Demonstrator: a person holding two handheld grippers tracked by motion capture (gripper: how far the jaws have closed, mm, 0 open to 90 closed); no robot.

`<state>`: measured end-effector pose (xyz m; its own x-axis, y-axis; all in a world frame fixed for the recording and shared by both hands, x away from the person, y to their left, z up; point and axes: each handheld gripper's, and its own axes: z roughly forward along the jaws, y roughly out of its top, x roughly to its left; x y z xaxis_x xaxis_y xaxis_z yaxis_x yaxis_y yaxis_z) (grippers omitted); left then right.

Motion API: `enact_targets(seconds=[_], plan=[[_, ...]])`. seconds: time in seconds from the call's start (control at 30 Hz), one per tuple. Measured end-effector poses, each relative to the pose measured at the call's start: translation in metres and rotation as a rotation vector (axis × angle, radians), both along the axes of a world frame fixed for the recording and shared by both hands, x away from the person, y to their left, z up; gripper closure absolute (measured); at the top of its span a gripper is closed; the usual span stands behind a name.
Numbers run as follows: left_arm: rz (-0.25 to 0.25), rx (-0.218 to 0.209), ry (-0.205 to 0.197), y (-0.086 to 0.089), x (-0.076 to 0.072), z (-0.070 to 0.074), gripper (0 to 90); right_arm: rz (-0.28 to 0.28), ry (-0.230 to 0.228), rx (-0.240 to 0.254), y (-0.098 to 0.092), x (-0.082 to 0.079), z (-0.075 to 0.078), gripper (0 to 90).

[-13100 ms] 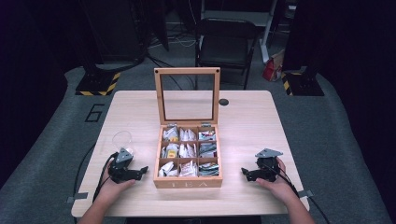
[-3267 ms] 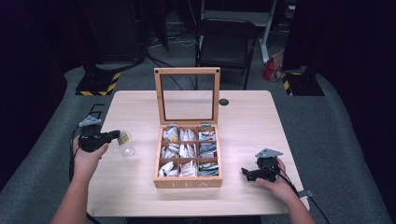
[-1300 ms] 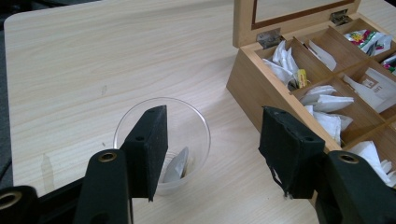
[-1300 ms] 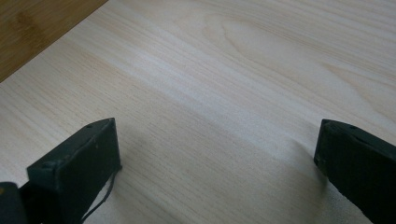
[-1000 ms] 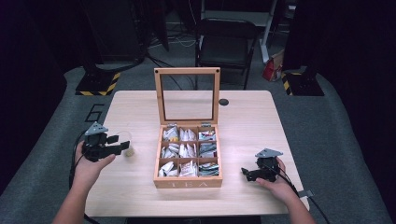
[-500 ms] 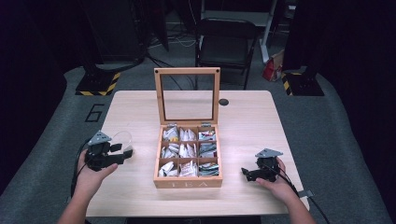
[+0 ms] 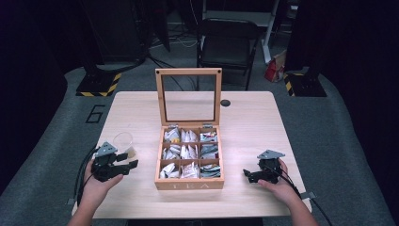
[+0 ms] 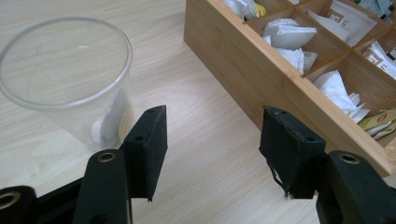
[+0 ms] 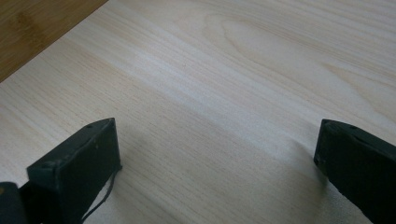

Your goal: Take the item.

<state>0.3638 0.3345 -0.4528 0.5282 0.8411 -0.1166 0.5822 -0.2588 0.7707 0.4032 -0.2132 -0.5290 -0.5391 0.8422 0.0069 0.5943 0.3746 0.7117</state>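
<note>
Clear plastic cup (image 8: 65, 79): light, thin-walled, slippery, likely crushable; grip gently mid-wall. Left gripper (image 8: 210, 149) open, empty, beside cup.

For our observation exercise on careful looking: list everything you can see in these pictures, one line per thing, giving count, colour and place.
Table: one, pale wood, centre.
Tea box: one, light wood, nine compartments of tea bags, glass lid upright, mid-table.
Plastic cup: one, clear, upright, left of box.
Small round thing: one, dark, behind box, right of the lid.
Folding chair: one, black, behind table.
Left gripper: one, black, open, beside cup.
Right gripper: one, black, open, over bare table.
</note>
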Motion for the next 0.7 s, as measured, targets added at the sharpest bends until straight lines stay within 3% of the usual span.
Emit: enact_targets(seconds=[0.33,0.7], plan=[[0.006,-0.014,0.025,0.002,-0.002,-0.020,40.8,-0.003,-0.002,0.001,0.000,0.000,0.000,0.0],[0.004,-0.009,0.055,0.000,-0.003,-0.031,40.5,-0.003,-0.002,0.001,0.000,0.000,0.000,0.0]])
